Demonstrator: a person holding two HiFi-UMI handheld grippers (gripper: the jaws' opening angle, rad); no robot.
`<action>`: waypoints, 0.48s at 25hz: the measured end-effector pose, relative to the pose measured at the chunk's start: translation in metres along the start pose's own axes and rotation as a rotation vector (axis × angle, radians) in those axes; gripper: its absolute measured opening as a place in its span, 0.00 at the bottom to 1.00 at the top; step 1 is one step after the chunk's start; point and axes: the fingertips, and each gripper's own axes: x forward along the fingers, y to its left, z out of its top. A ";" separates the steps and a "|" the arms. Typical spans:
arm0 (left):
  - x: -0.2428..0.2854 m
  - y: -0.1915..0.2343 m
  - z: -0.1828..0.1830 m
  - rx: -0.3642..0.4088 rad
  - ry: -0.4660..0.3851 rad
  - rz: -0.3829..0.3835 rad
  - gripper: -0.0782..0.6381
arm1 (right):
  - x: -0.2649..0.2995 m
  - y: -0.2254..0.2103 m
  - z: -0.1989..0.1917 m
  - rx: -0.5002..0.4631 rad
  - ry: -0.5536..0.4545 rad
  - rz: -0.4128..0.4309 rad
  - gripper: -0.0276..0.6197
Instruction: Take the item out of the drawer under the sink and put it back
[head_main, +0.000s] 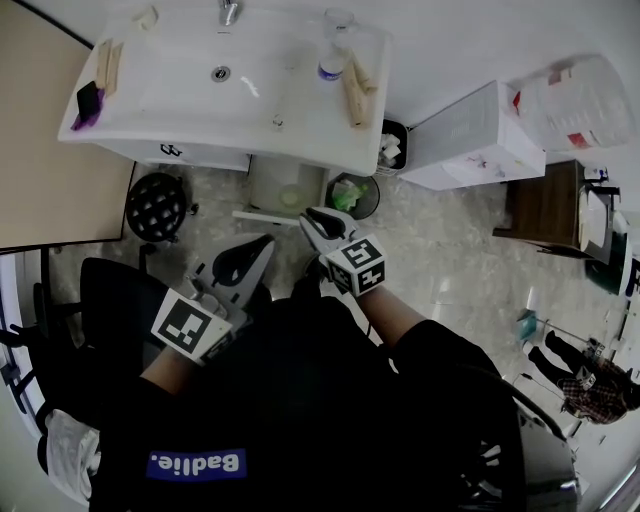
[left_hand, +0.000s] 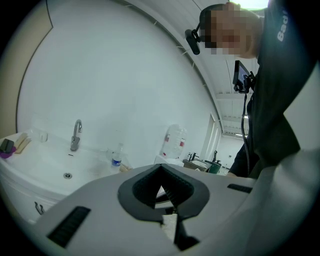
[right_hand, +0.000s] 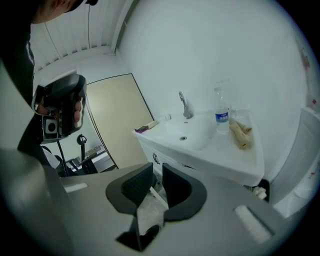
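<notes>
- Item (head_main: 290, 198), pale green, is seen lying in the opened drawer (head_main: 262, 214) beneath the sink (head_main: 180, 95), at 12 o'clock in the head view
- Left gripper (head_main: 264, 246) is held at 7 o'clock of the drawer, jaws pressed together on nothing
- Right gripper (head_main: 309, 219) is held at 5 o'clock, just beside the drawer, jaws parted by a narrow slit, nothing between

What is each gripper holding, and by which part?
Nothing is held. The left gripper has its jaws together at the tips, nothing between; the right gripper has its jaws slightly apart, also empty.
</notes>
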 end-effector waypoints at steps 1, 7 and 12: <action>0.000 0.001 0.000 0.000 -0.001 -0.002 0.12 | 0.004 -0.003 -0.005 0.004 0.015 -0.001 0.11; 0.001 0.003 0.002 0.009 0.000 -0.011 0.12 | 0.032 -0.028 -0.035 0.021 0.125 -0.028 0.13; -0.002 0.006 0.001 0.013 0.006 -0.015 0.12 | 0.058 -0.058 -0.067 0.080 0.229 -0.073 0.15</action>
